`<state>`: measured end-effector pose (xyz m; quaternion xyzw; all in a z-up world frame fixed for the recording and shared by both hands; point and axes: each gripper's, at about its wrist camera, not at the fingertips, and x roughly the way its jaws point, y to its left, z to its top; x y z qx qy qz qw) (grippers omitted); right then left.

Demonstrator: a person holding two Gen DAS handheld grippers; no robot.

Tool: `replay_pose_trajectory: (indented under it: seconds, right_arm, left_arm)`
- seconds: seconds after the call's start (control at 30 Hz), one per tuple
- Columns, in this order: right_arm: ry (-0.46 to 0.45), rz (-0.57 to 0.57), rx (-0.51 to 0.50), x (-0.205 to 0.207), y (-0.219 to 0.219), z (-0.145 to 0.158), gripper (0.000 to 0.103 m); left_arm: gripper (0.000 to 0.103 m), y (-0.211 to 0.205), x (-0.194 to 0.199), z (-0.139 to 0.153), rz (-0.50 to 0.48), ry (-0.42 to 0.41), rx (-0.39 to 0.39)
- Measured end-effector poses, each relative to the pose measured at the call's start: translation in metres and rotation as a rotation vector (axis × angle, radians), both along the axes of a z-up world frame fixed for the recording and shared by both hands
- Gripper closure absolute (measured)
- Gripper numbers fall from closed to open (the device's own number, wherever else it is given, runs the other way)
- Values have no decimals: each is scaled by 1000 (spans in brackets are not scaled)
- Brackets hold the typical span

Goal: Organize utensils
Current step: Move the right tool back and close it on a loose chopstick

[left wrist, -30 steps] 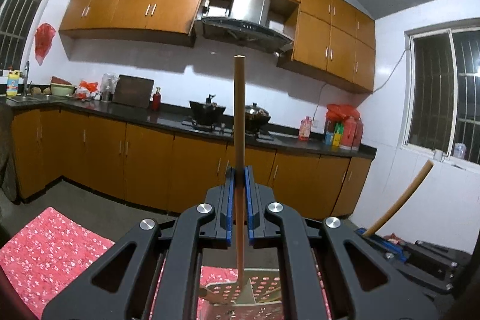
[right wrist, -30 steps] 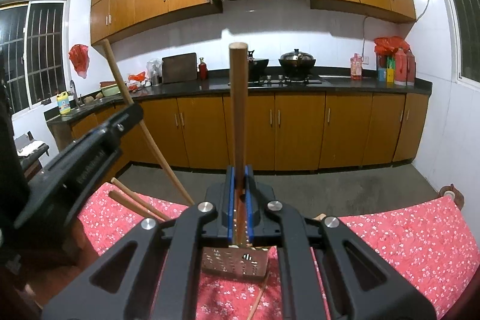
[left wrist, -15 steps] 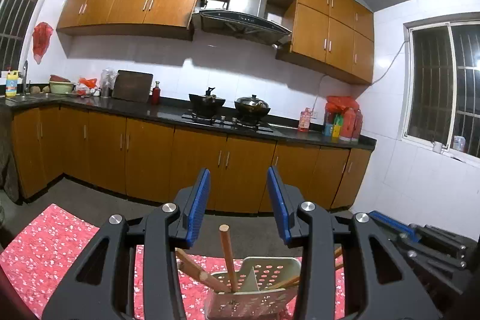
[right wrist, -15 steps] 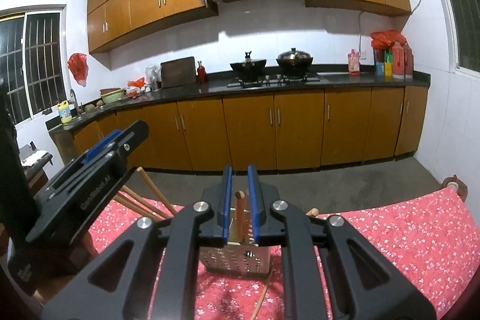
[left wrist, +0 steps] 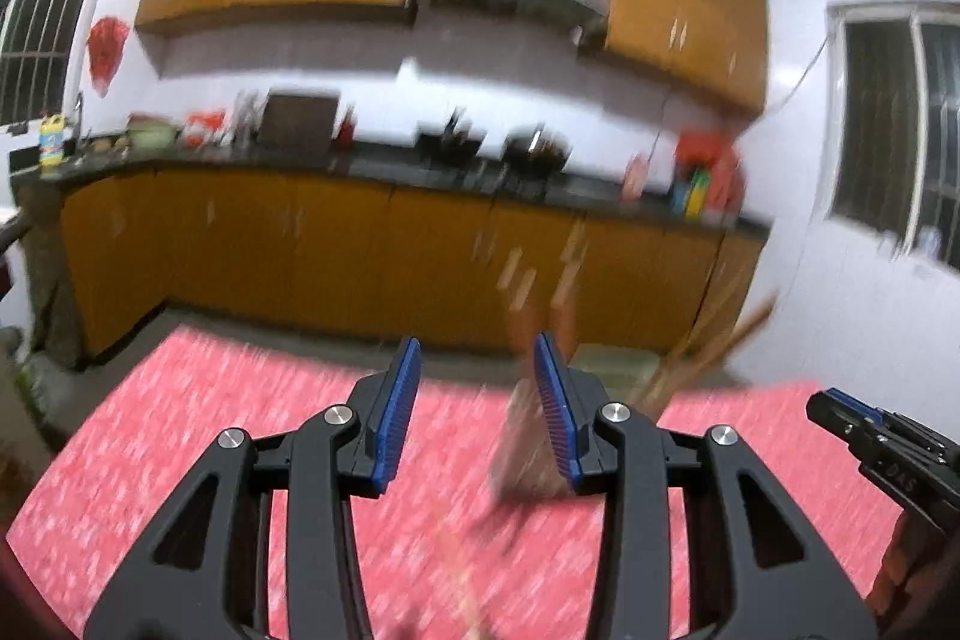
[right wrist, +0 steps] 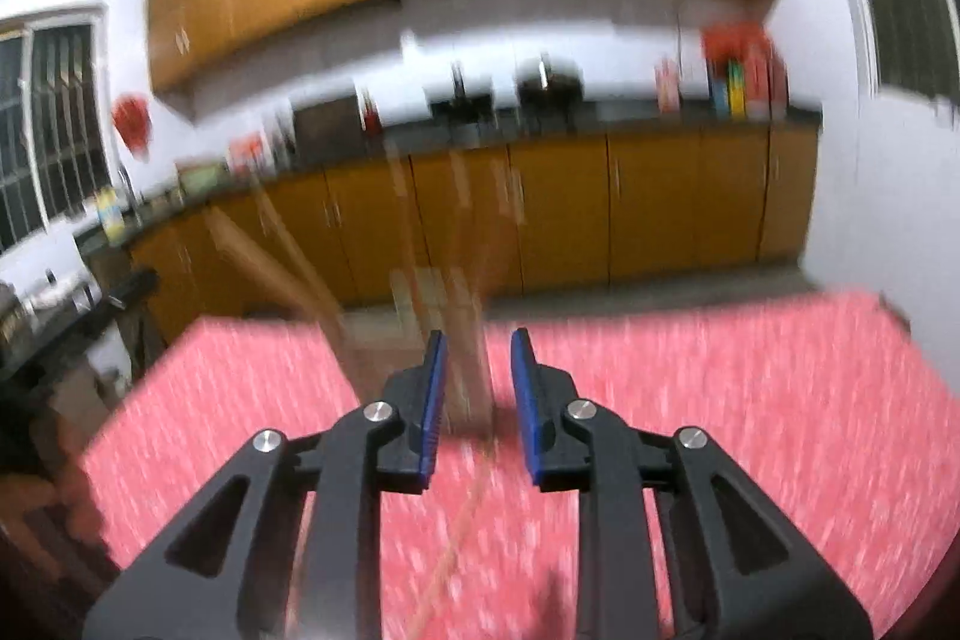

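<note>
Blurrily, the holder (left wrist: 528,454) stands on the red surface (left wrist: 180,436) with wooden utensils (left wrist: 690,358) sticking out, just ahead of both tongs. Left tongs (left wrist: 474,412) are released and empty; right tongs (right wrist: 477,400) likewise gape, holding nothing.

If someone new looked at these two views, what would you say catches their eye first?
Probably the red floral tablecloth filling the lower half of both views, heavily motion-blurred. Next, the utensil holder standing on it ahead of the right gripper, wooden handles sticking up. Both the right and the left gripper have their blue-padded jaws apart, holding nothing.
</note>
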<state>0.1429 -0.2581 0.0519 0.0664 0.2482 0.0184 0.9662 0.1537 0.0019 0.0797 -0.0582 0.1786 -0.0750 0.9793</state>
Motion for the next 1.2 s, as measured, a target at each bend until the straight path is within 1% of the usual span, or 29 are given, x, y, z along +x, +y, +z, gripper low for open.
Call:
replay_pose_trajectory:
  seconds: [0.03,0.07,0.1,0.2,0.27,0.37,0.43,0.5,0.53,0.57,0.6,0.63,0.77,0.97,1.03,1.07,1.1,1.17,1.2]
  right_arm:
    - [49,-4,7,3,0,-16,80]
    - [117,-1,23,6,1,-40,80]
    - [177,1,38,7,4,-61,80]
    - [284,26,78,7,18,-104,80]
    - [312,45,74,6,28,-116,80]
    - [344,74,41,5,46,-131,80]
    - [362,81,-4,2,61,-142,80]
    - [375,74,-24,7,63,-147,80]
    - [360,68,-37,7,63,-145,81]
    - [357,62,-65,6,66,-145,84]
    - [357,56,-76,6,67,-146,91]
    - [357,50,-77,5,65,-146,92]
    - [370,-26,-48,9,44,-146,95]
    - [384,-129,2,12,2,-146,95]
    - [384,-139,6,12,-4,-145,95]
    - [383,-140,6,12,-6,-145,95]
    - [384,-138,4,13,-6,-145,95]
    - [383,-131,1,15,-6,-144,95]
    - [382,-127,-1,16,-5,-144,95]
  left_arm:
    - [63,3,0,-14,1,46,7]
    - [63,6,2,-33,4,111,10]
    - [63,7,3,-43,8,150,11]
    - [63,12,1,-75,8,254,-10]
    - [63,11,-1,-88,6,285,-11]
    - [63,5,-5,-103,-18,325,-9]
    - [63,-1,-8,-111,-34,342,-1]
    - [63,-8,-12,-118,-44,356,13]
    - [63,-12,-13,-121,-51,363,23]
    - [63,-15,-15,-124,-58,370,32]
    - [63,-18,-15,-128,-64,376,41]
    - [63,-21,-15,-131,-68,384,50]
    - [63,-31,-14,-141,-75,417,74]
    - [63,-39,-10,-157,-84,488,107]
    - [71,-41,-8,-162,-89,512,105]
    - [81,-42,-7,-165,-92,527,105]
    - [88,-42,-7,-165,-80,518,120]
    - [93,-40,-2,-166,-79,530,124]
    - [94,-38,2,-165,-78,537,117]
